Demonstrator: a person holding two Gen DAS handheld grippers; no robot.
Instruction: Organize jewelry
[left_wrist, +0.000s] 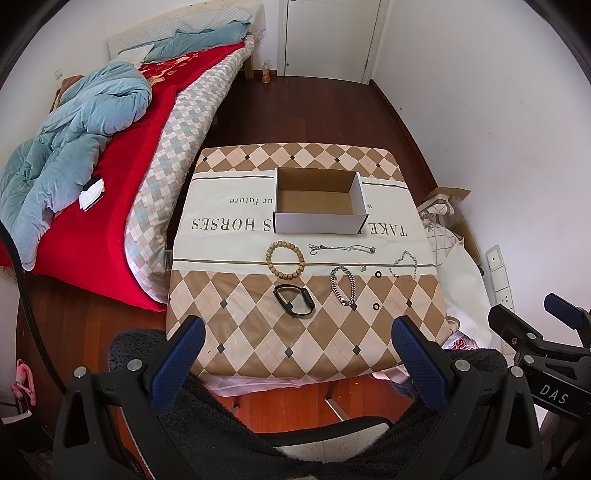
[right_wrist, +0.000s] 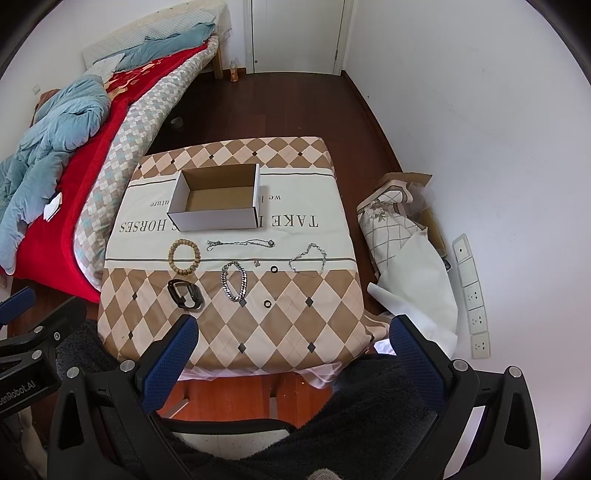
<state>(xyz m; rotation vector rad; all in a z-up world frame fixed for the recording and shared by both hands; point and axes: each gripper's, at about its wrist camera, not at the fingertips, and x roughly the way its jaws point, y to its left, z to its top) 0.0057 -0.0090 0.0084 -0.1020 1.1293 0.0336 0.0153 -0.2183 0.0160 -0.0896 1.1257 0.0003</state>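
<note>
Jewelry is laid out just before the box, while both grippers' jaws are held wide.

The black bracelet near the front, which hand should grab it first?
Probably the left. The black bracelet lies on the table's left half, almost straight ahead of the left gripper. From the right gripper it sits off to the left. Both jaws are open.

Both wrist cameras look down from the near edge toward 12 o'clock, sharing the table and box.
</note>
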